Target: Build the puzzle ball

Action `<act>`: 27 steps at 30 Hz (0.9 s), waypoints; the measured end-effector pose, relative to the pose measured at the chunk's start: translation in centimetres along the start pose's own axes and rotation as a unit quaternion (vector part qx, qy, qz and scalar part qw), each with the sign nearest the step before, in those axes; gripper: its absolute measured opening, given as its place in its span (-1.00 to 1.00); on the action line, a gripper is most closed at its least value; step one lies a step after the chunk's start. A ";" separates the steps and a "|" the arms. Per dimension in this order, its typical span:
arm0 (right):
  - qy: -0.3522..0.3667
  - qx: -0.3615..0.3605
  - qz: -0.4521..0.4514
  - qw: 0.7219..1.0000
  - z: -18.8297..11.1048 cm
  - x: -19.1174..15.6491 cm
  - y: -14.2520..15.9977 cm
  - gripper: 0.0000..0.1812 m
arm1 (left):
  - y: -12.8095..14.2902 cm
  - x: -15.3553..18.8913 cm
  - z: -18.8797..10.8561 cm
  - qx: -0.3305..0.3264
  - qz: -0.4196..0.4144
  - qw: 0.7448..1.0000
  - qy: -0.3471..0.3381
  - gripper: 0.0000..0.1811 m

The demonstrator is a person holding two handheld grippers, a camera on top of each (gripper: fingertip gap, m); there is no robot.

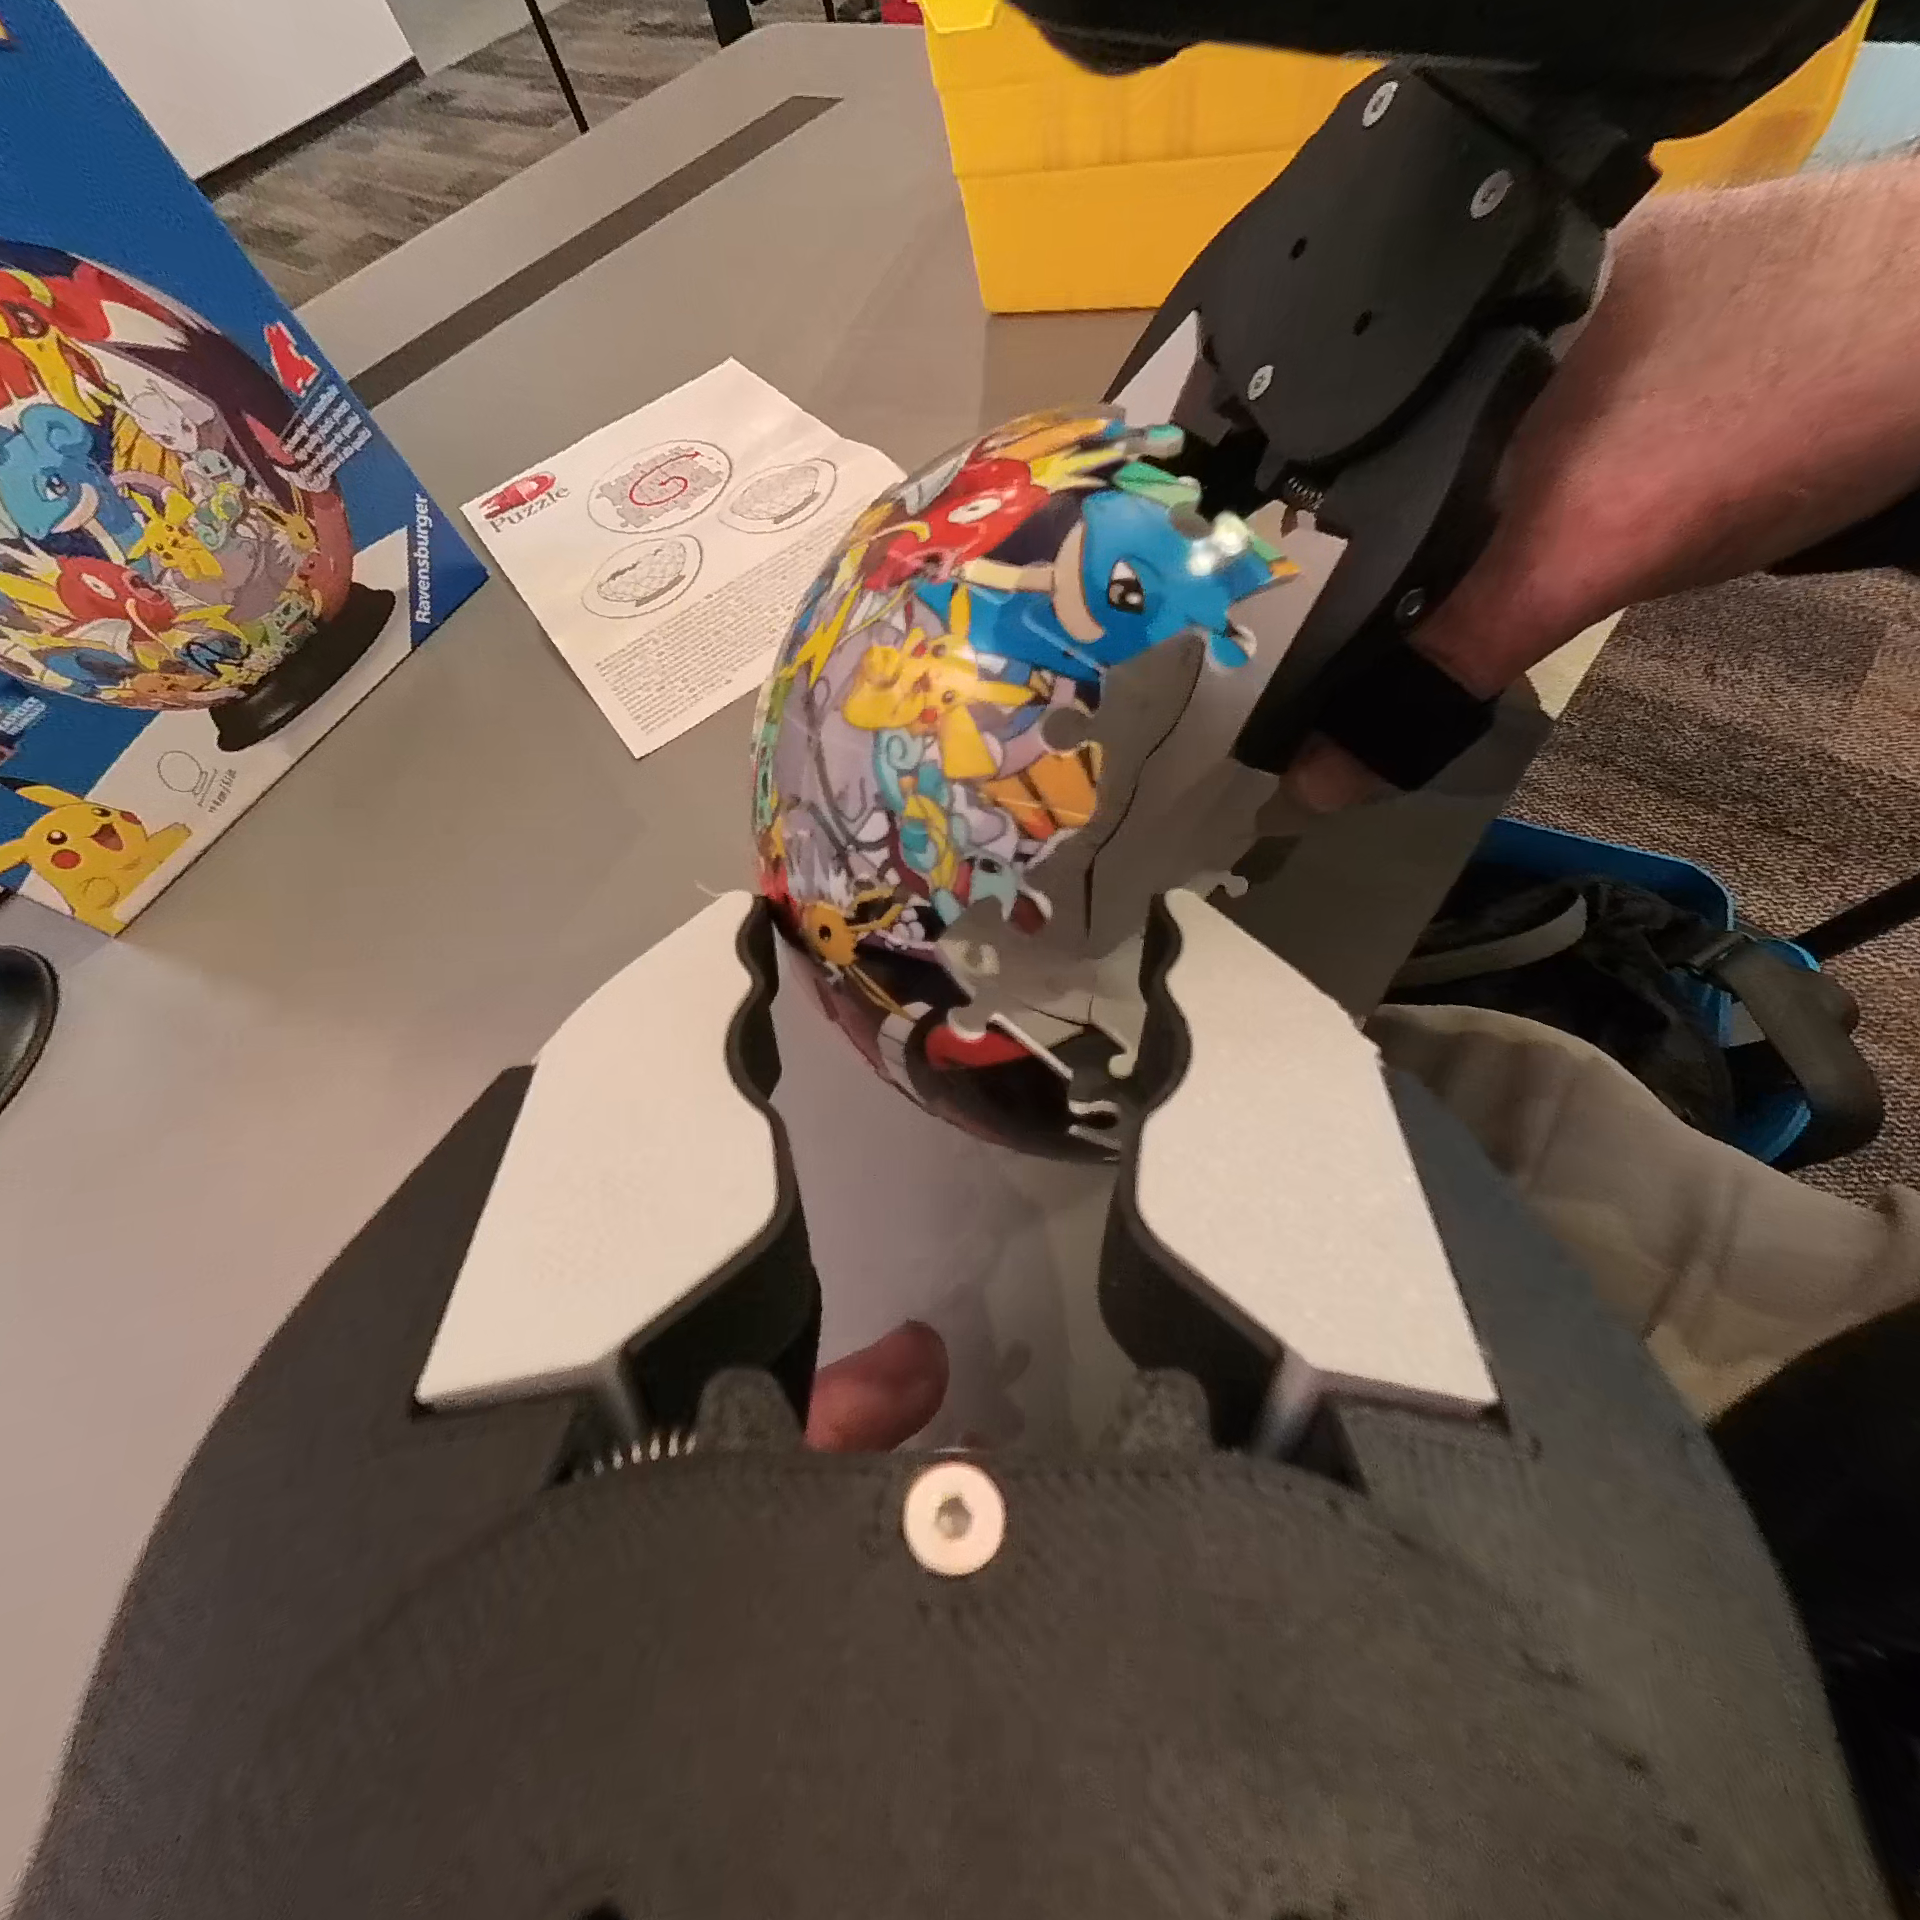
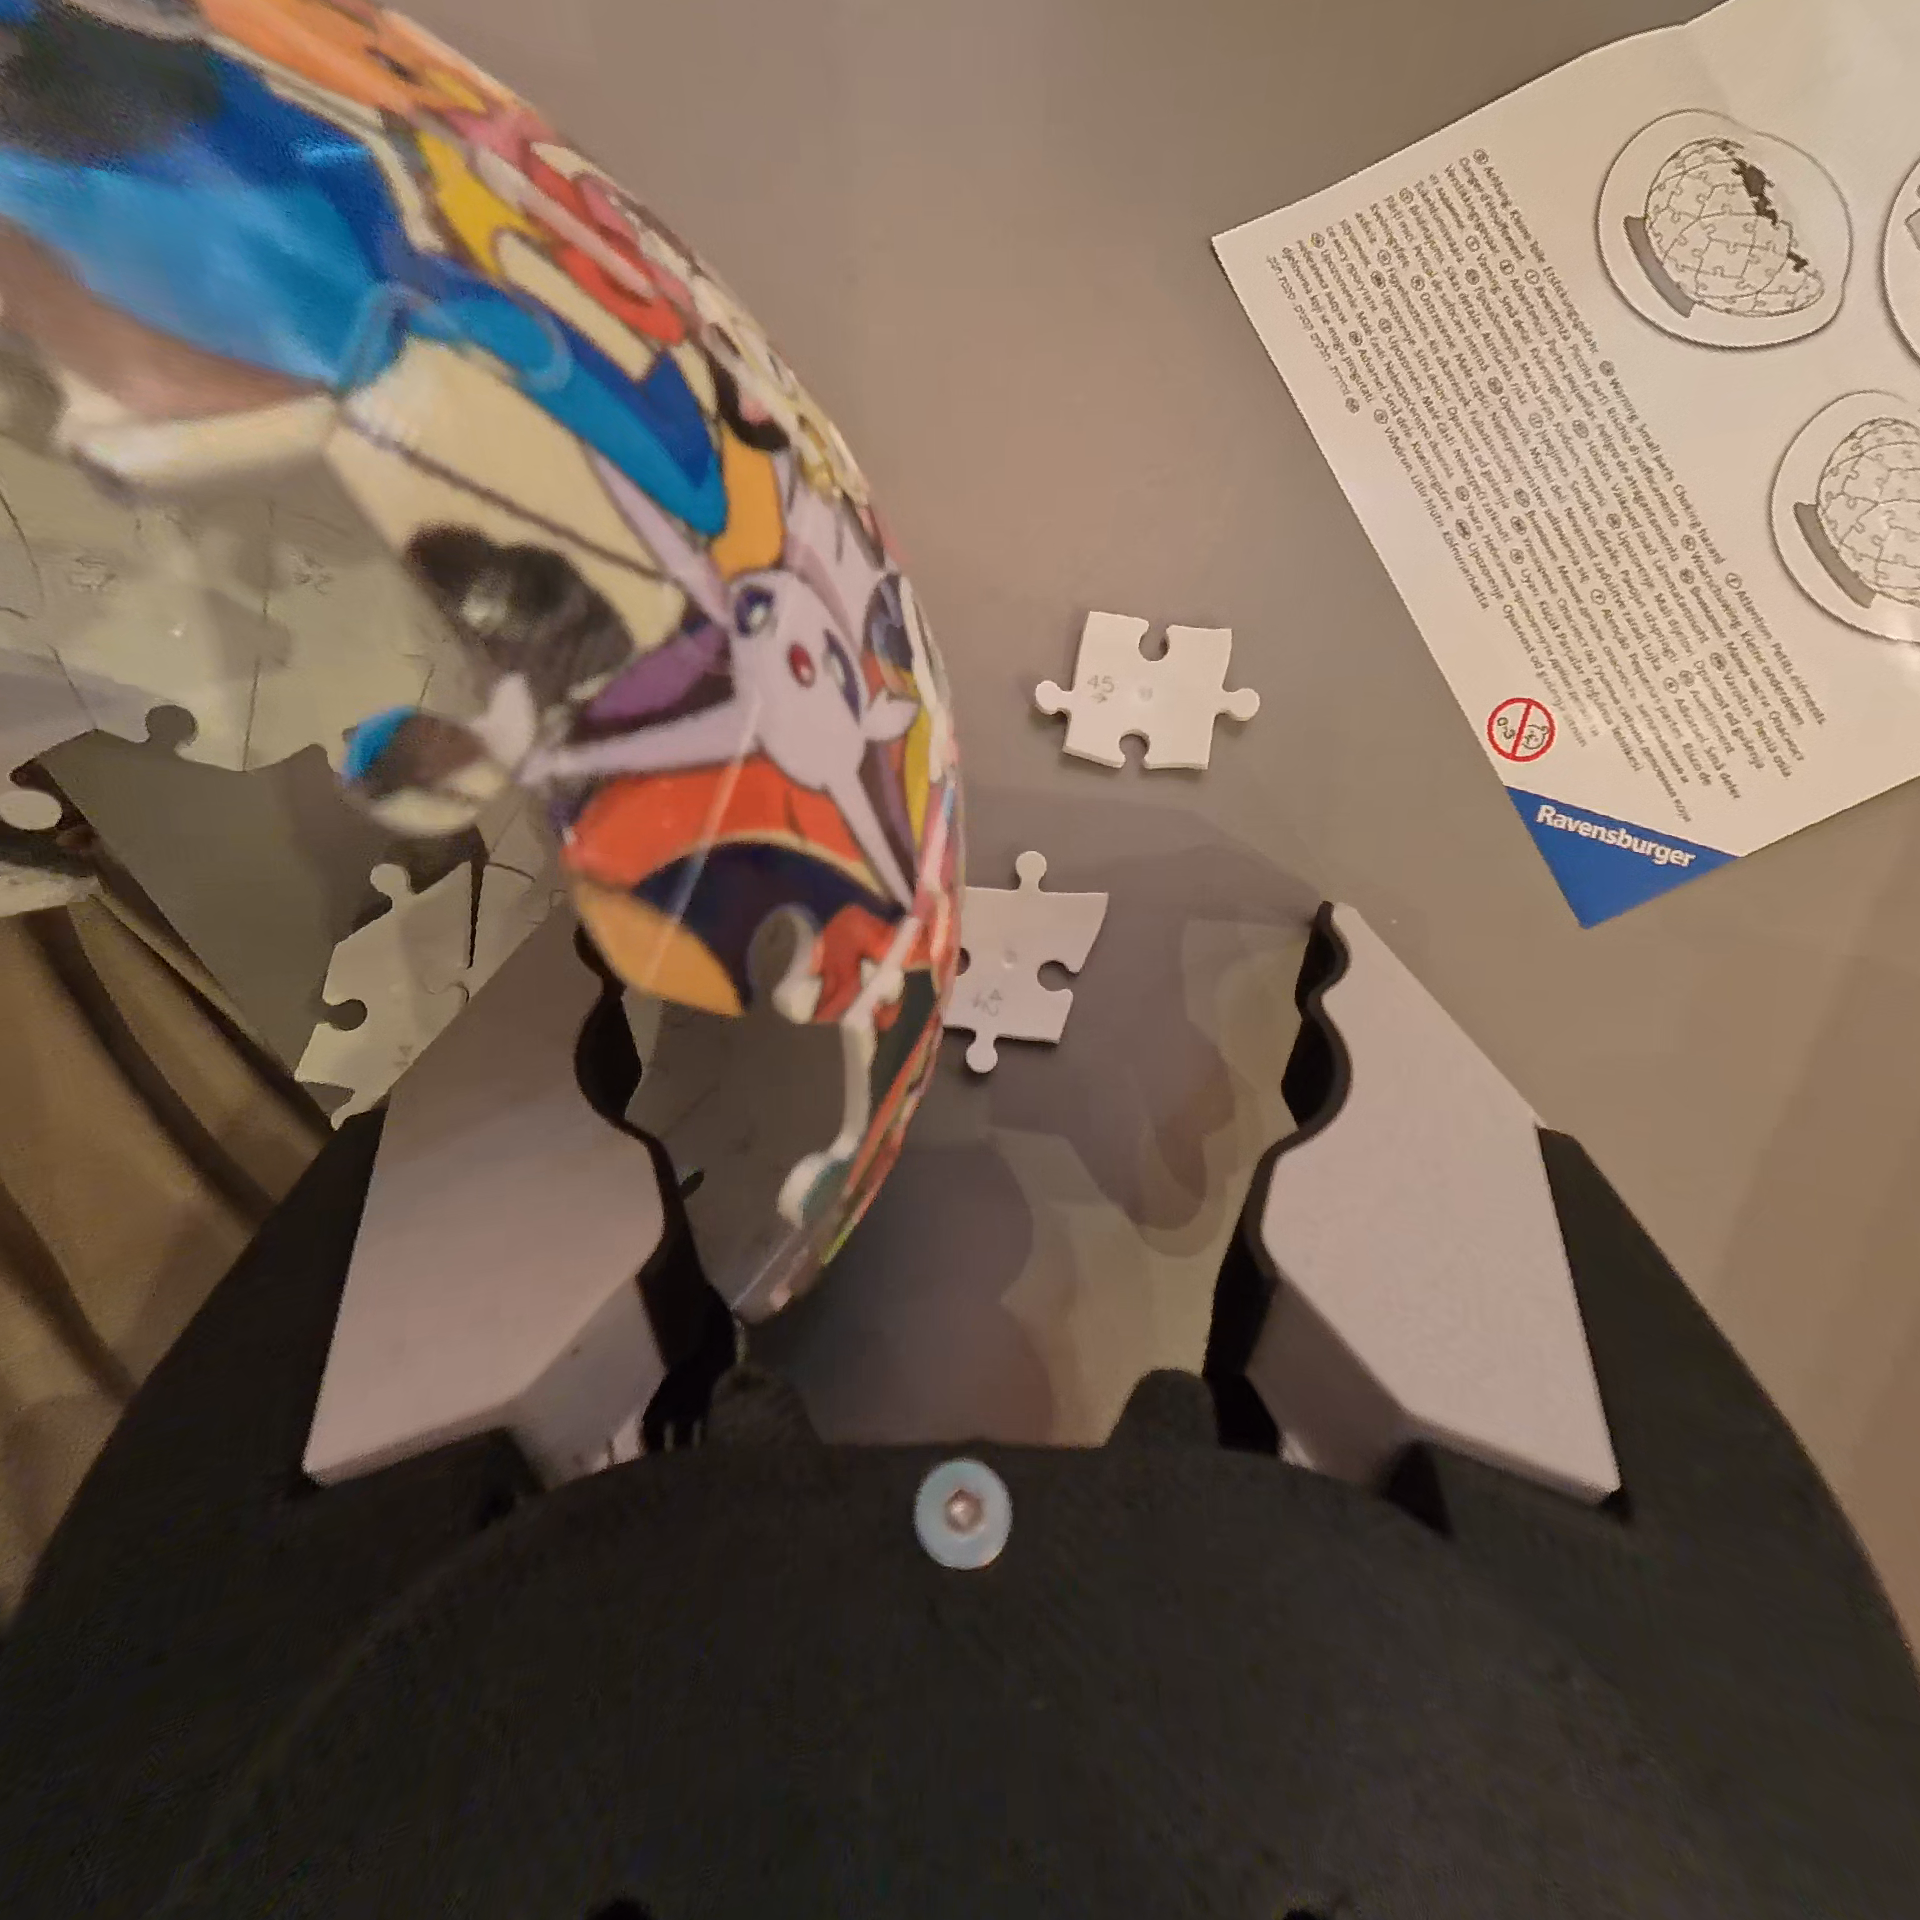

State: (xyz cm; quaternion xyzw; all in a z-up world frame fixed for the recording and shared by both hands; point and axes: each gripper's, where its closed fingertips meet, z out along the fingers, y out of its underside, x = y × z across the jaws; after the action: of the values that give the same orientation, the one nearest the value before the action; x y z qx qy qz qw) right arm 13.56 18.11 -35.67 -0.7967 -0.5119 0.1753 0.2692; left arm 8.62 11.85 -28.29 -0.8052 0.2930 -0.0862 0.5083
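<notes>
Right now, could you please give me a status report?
Left tongs clamped on half-built ball. Right tongs open at its rim. Two loose pieces on table.

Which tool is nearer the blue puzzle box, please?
Left. The left tool, holding the puzzle ball, has the box to its left; the right tool is beyond the ball.
</notes>
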 end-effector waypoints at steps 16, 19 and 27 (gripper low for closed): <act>-0.007 0.017 0.010 1.000 -1.2 0.3 -0.2 0.35 | 0.4 -0.7 0.5 -0.013 -0.023 1.000 -0.005 -0.27; -0.010 0.024 0.014 1.000 -2.3 0.5 -0.2 0.31 | 0.4 -1.0 0.5 -0.013 -0.029 0.999 -0.007 -0.28; -0.028 0.028 0.047 0.998 -4.7 1.0 0.9 0.11 | 0.5 -1.4 0.5 -0.015 -0.037 0.999 -0.011 -0.31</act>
State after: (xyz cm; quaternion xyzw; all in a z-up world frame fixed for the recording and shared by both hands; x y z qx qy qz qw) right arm 17.21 17.55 -32.48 -0.8066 -0.4765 0.2241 0.2685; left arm 7.55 12.90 -28.74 -0.8239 0.2584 -0.0917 0.4961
